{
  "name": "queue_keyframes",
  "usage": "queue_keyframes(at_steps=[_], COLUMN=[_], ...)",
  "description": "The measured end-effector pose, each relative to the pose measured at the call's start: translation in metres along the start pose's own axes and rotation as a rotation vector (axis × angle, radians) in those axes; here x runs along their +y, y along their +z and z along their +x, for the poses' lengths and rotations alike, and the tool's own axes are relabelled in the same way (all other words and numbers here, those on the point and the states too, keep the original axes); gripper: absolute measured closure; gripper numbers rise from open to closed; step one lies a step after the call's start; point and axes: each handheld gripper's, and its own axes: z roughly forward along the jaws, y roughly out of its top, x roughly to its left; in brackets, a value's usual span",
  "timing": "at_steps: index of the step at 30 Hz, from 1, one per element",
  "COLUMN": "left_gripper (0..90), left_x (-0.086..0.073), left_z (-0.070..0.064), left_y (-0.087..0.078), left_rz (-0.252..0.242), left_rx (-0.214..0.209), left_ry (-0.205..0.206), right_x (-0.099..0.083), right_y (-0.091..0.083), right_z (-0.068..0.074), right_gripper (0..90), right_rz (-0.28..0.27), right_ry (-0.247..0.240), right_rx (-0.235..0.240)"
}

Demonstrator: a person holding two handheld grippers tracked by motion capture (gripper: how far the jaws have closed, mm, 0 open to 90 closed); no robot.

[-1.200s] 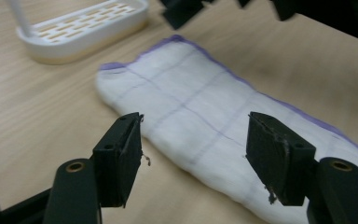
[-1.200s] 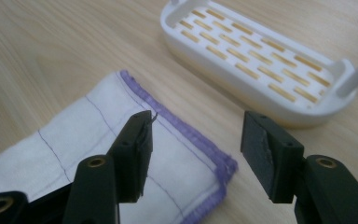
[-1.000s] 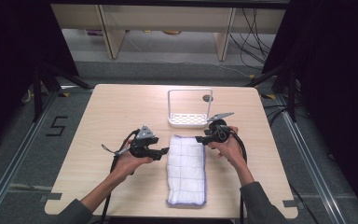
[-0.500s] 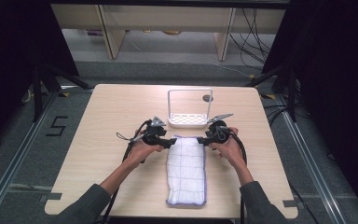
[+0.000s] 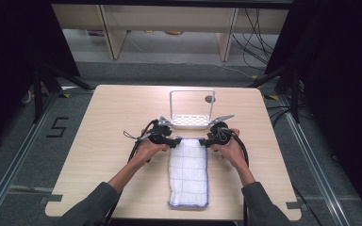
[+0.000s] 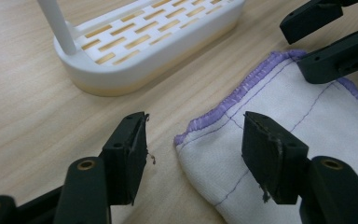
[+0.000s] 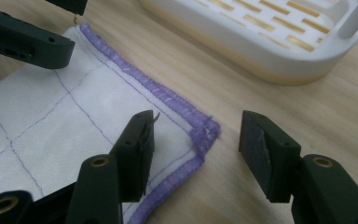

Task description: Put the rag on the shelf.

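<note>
High view: white, purple-hemmed cloth (image 5: 188, 172) lies flat, both wide claws (image 5: 175, 142) (image 5: 206, 142) straddling its far corners.

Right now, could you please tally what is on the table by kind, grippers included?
Cloth: 1
Rack: 1
Grippers, left and right: 2
Total: 4

White slotted rack (image 5: 189, 120) is sitting on the far middle of the wooden table (image 5: 99, 122), its upright frame rising above the base. Small dark round spot (image 5: 209, 99) is lying just beyond the frame's right post.
</note>
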Motion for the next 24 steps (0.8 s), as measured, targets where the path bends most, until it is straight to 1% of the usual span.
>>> queue_keyframes(at_steps=[1, 2, 3, 4, 5, 6, 8, 9, 10, 11, 12, 13, 14, 15, 16, 17, 18, 19, 20, 21, 22, 23, 24], left_gripper=[40.8, 40.9, 41.4, 42.0, 43.3, 43.9, 45.9, 48.1, 50.0, 53.9, 58.0, 60.5, 63.5, 66.9, 70.3, 74.9, 77.3, 79.1, 80.5, 81.2, 81.6, 81.8, 81.9], left_x=[0.0, -0.001, -0.001, -0.001, -0.002, -0.002, -0.003, -0.003, -0.003, -0.003, -0.003, -0.004, -0.003, -0.003, -0.004, -0.004, -0.004, -0.004, -0.004, -0.004, -0.003, -0.003, -0.003], left_z=[-0.001, -0.001, -0.001, 0.0, -0.001, -0.001, -0.002, -0.003, -0.004, -0.005, -0.006, -0.006, -0.006, -0.006, -0.006, -0.006, -0.006, -0.007, -0.007, -0.008, -0.008, -0.009, -0.009], left_y=[0.001, 0.002, 0.002, 0.003, 0.004, 0.005, 0.007, 0.007, 0.007, 0.008, 0.008, 0.008, 0.008, 0.007, 0.007, 0.007, 0.007, 0.007, 0.007, 0.006, 0.005, 0.004, 0.001], left_rz=[-0.001, 0.001, 0.005, 0.006, 0.012, 0.013, 0.016, 0.014, 0.015, 0.018, 0.019, 0.019, 0.02, 0.024, 0.02, 0.019, 0.017, 0.018, 0.017, 0.014, 0.011, 0.01, 0.005], left_rx=[0.012, 0.015, 0.009, 0.008, 0.004, 0.002, -0.002, -0.005, -0.012, -0.022, -0.025, -0.029, -0.036, -0.039, -0.045, -0.052, -0.05, -0.055, -0.055, -0.052, -0.051, -0.051, -0.04], left_ry=[0.001, -0.001, 0.002, 0.009, 0.007, 0.018, 0.026, 0.034, 0.041, 0.063, 0.067, 0.074, 0.078, 0.084, 0.086, 0.085, 0.082, 0.085, 0.093, 0.098, 0.1, 0.105, 0.109], right_x=[0.0, 0.001, 0.0, 0.001, 0.001, 0.001, 0.002, 0.002, 0.002, 0.002, 0.002, 0.002, 0.002, 0.001, 0.001, 0.0, 0.0, 0.0, 0.0, 0.0, 0.0, 0.0, 0.001], right_y=[0.0, 0.001, 0.006, 0.005, 0.007, 0.006, 0.007, 0.008, 0.008, 0.007, 0.005, 0.006, 0.007, 0.006, 0.007, 0.009, 0.006, 0.006, 0.004, 0.004, 0.005, 0.004, 0.002], right_z=[0.001, 0.003, 0.002, 0.004, 0.004, 0.005, 0.005, 0.006, 0.007, 0.007, 0.008, 0.007, 0.007, 0.008, 0.008, 0.008, 0.01, 0.009, 0.012, 0.012, 0.012, 0.012, 0.013], right_gripper=[46.2, 46.4, 46.7, 46.6, 46.9, 47.3, 48.6, 50.8, 52.8, 56.0, 58.2, 60.9, 64.6, 68.7, 72.0, 76.6, 78.7, 80.3, 81.4, 82.1, 82.6, 82.8, 83.0], right_rz=[0.019, 0.03, 0.015, 0.033, 0.024, 0.036, 0.037, 0.023, 0.026, 0.027, 0.043, 0.04, 0.037, 0.036, 0.029, 0.007, 0.016, 0.022, 0.028, 0.023, 0.002, 0.008, 0.006], right_ry=[0.012, 0.014, -0.006, 0.005, -0.013, 0.007, -0.005, 0.001, -0.002, -0.005, -0.008, -0.022, -0.027, -0.02, -0.029, -0.032, -0.023, -0.042, -0.031, -0.04, -0.035, -0.017, -0.026], right_rx=[0.005, 0.0, -0.013, 0.0, -0.002, -0.002, -0.011, -0.011, -0.008, -0.005, 0.005, -0.004, 0.003, 0.023, 0.029, 0.031, 0.059, 0.044, 0.058, 0.054, 0.051, 0.031, 0.049])
